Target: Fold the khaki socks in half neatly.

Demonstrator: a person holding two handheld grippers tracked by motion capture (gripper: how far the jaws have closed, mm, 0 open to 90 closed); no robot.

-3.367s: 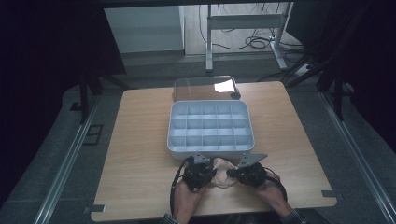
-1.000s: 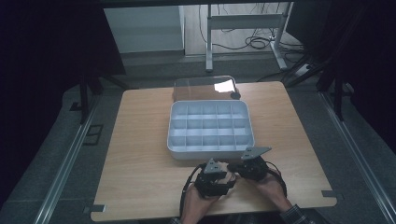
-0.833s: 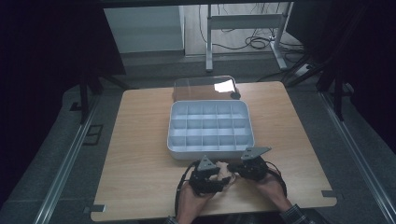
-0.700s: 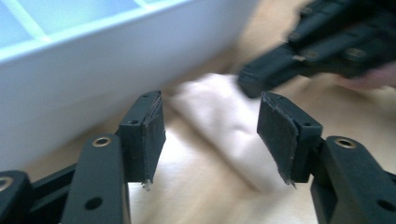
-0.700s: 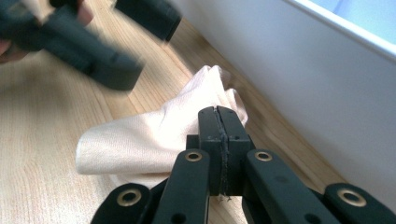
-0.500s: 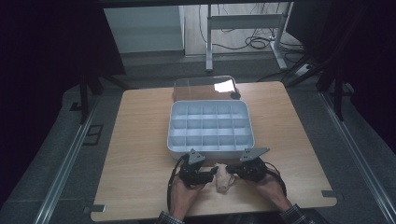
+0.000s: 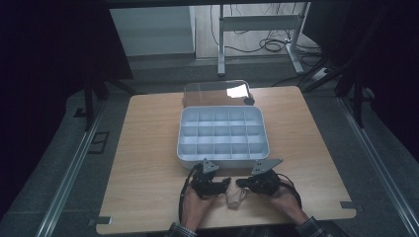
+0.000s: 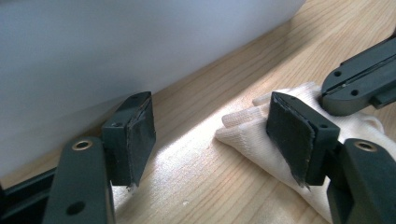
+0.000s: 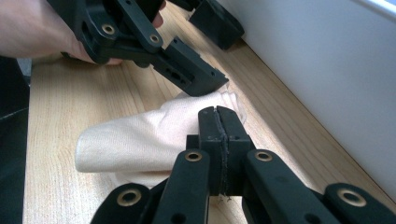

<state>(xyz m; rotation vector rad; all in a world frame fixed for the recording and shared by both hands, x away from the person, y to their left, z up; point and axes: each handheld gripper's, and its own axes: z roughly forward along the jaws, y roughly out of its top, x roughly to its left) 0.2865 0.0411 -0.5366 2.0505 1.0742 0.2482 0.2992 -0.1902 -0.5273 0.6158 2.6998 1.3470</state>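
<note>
Wooden worktop (image 7: 148, 163) carries everything, lit against a dark room. Nearest the person, between the two hands, lies a cream sock (image 7: 233, 194), folded or bunched, flat on the wood just short of the tray.

The right gripper (image 9: 218, 122) has its jaws clenched tight together; from its own view they sit at the sock's near edge, and whether a pinch of fabric is caught between them cannot be told. The left gripper (image 8: 212, 135) stands released: its jaws have just been opening, with bare wood between them, and one pad rests against the sock's ribbed edge without pressing it.

Judging by its look, the sock is light, soft and limp. It will sag and unfold when lifted, won't break, and may slide on the smooth wood if nudged. A firm pinch on the ribbed cuff or on a doubled fold should hold best; a single thin layer could slip out.

Beyond them sits the grey tray (image 7: 222, 155), its many compartments empty, and past it a clear lid (image 7: 207, 92) at the far edge.
</note>
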